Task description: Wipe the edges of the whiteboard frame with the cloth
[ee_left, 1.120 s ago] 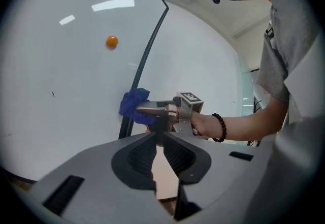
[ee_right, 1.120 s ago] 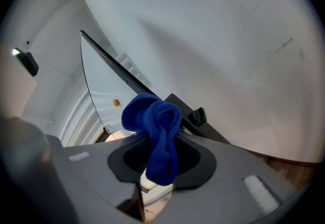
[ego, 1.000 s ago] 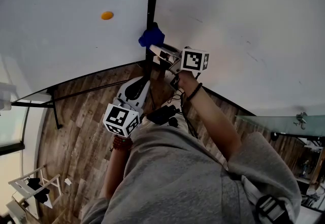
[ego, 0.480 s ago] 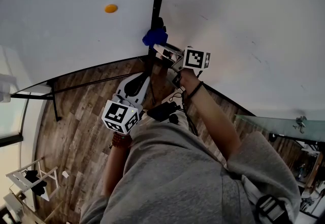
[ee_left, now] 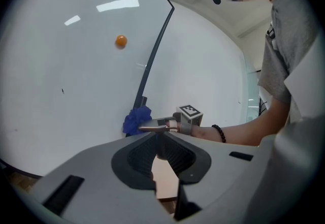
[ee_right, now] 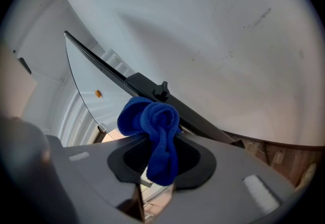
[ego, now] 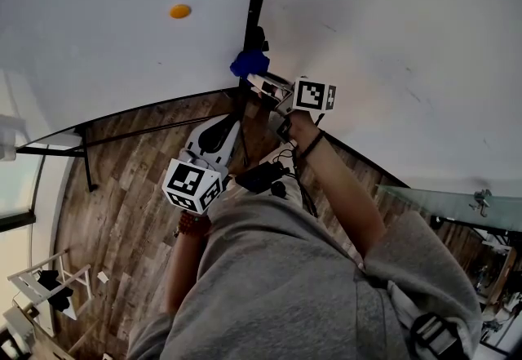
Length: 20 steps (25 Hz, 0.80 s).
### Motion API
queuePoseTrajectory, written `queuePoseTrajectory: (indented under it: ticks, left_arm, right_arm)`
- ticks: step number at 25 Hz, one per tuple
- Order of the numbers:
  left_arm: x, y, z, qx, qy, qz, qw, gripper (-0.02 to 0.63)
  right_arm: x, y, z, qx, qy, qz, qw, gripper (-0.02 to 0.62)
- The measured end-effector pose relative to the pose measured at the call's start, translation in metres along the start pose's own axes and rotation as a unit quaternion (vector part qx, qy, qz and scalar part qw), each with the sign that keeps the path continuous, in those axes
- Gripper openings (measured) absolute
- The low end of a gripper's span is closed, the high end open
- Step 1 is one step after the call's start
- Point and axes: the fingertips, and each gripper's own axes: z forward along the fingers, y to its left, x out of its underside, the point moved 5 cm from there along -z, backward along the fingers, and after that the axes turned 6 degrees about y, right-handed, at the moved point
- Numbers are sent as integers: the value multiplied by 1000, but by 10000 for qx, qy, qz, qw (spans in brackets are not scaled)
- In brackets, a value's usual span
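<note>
Right gripper (ee_right: 158,142) — cloth (ee_right: 151,115) between jaws

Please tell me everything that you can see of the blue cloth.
The blue cloth looks like soft, thick, fleece-like fabric, bunched into a rolled wad with rounded folds. The right claw is shut on its middle: one end bulges beyond the tips and the other hangs back between the jaws. It sits at the black whiteboard frame bar, beside a small black knob. Contact with the bar looks likely but is not certain.
</note>
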Motion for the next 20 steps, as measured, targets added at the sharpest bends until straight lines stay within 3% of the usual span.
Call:
queuePoseTrajectory:
  ticks: [20]
  left_arm:
    - [0,11,0,-164,2,-36,9999,48]
  right_arm:
    - [16,-29,6,161,219,266,9993,110]
